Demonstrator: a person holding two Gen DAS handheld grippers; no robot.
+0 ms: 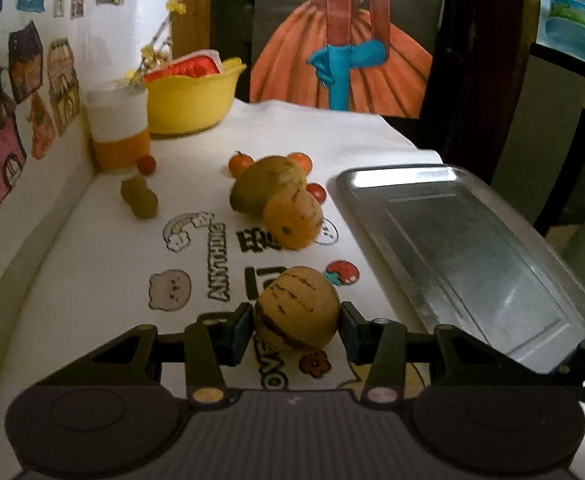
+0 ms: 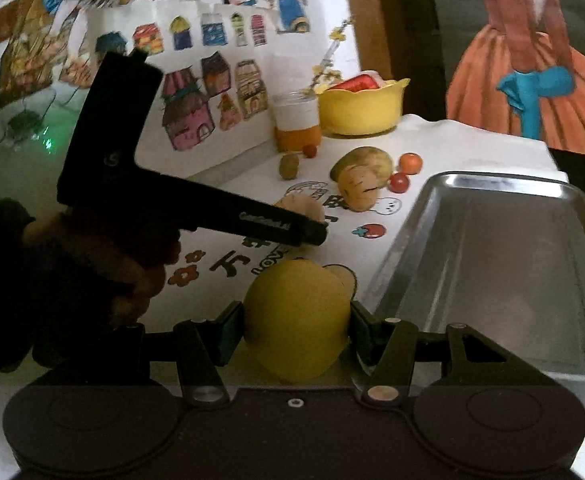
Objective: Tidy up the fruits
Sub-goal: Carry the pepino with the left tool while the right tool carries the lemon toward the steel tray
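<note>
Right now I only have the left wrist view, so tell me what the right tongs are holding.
Observer: The right tongs are shut on a plain yellow fruit.
Operator: Place them against the tray.
Observer: They are beside the tray, at its left rim; the yellow fruit is not over it.
Operator: Check my striped fruit from that side.
Observer: The left tongs hide most of the striped fruit; only its top shows.
</note>
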